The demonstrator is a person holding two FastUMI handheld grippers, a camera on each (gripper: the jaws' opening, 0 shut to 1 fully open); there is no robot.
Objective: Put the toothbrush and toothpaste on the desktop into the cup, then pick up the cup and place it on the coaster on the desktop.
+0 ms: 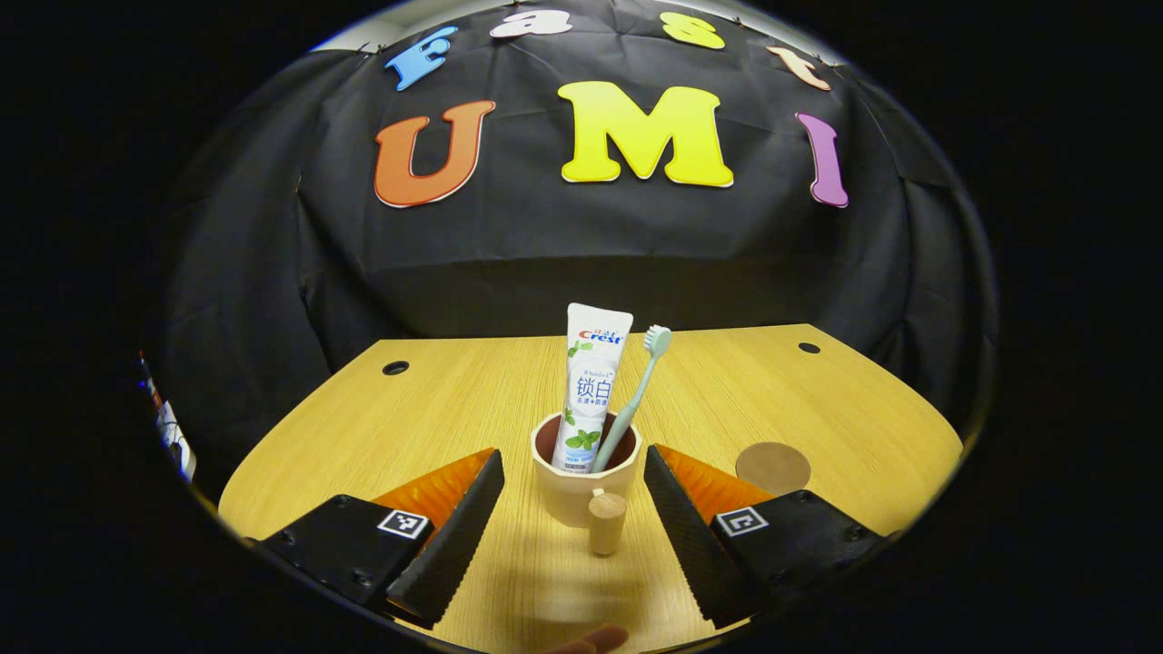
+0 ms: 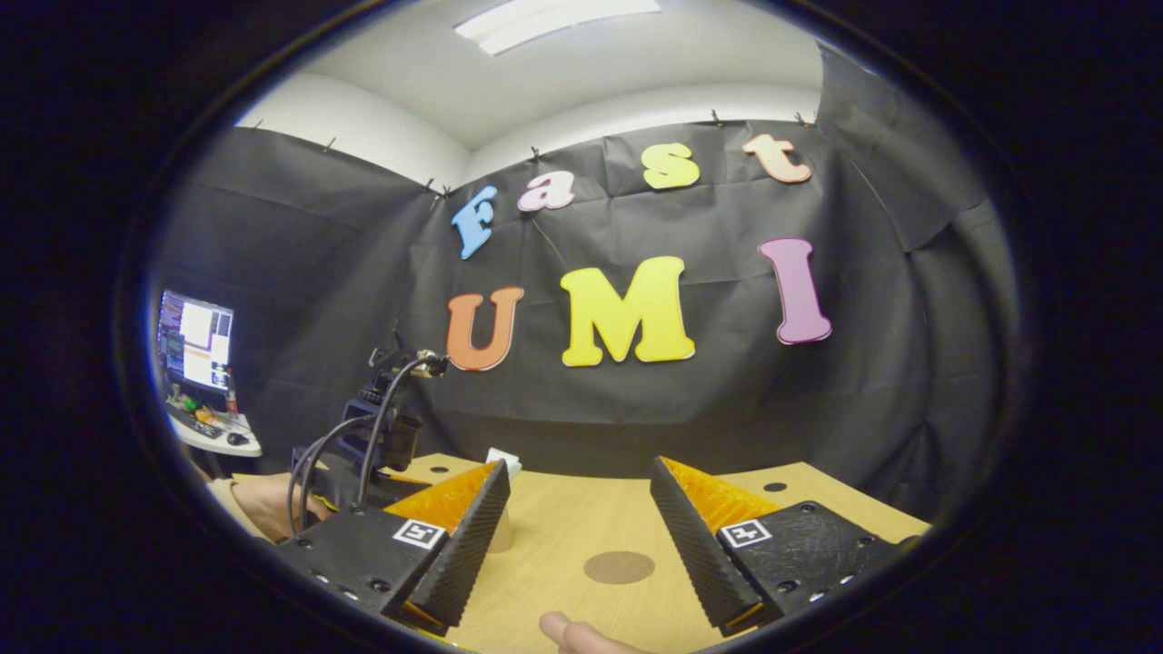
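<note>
Pale wood grain ran across the desktop (image 1: pixel 436 400), and at centre frame in the left gripper view stood the cup (image 1: pixel 581 486), lying straight ahead between the left gripper's (image 1: pixel 574 509) widely parted fingers – neither touching it. The coaster (image 1: pixel 772 467) lay to the cup's right, near but apart. Inside the cup the toothpaste (image 1: pixel 591 386) stood almost upright, long axis vertical, and the toothbrush (image 1: pixel 636 400) leaned right, bristles up. The right gripper (image 2: pixel 579 536) (also spread wide, holding nothing) framed the coaster at lower centre of its view – yet the left was plainly nearer the cup.
</note>
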